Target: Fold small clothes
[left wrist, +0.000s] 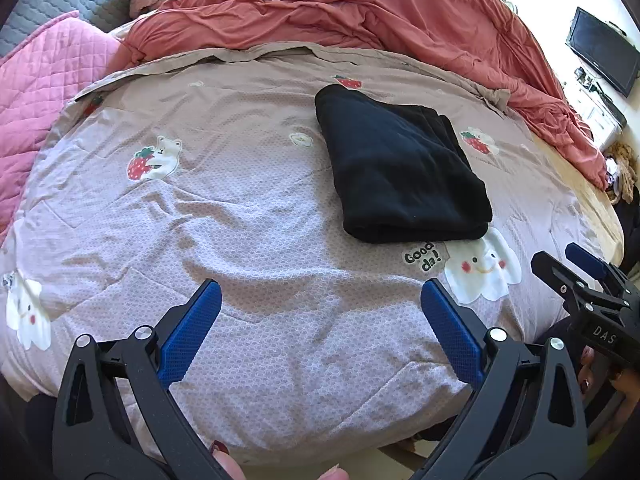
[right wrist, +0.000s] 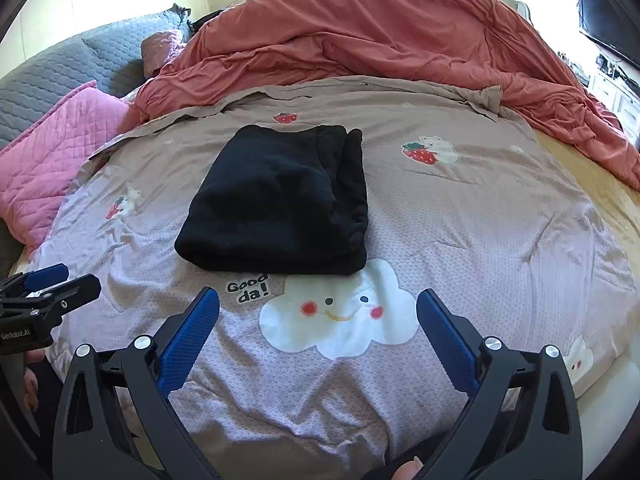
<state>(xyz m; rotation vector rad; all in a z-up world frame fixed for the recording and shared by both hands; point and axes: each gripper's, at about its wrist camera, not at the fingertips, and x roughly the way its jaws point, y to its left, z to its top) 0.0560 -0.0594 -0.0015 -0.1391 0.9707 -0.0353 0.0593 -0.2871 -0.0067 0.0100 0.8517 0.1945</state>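
Since both your grippers sit at the near edge of the bed, start there: the left gripper (left wrist: 320, 300) and the right gripper (right wrist: 318, 308) are spread wide with nothing in them. The black garment (right wrist: 276, 208) lies dead ahead of the right one, past the cloud print (right wrist: 340, 312), and off to the right of the left one — so your right hand is nearer. It looks already folded, long axis running away from you. Its far layers are pure black, so I can't count folds — and what's under the orange duvet (right wrist: 380, 32) is hidden.
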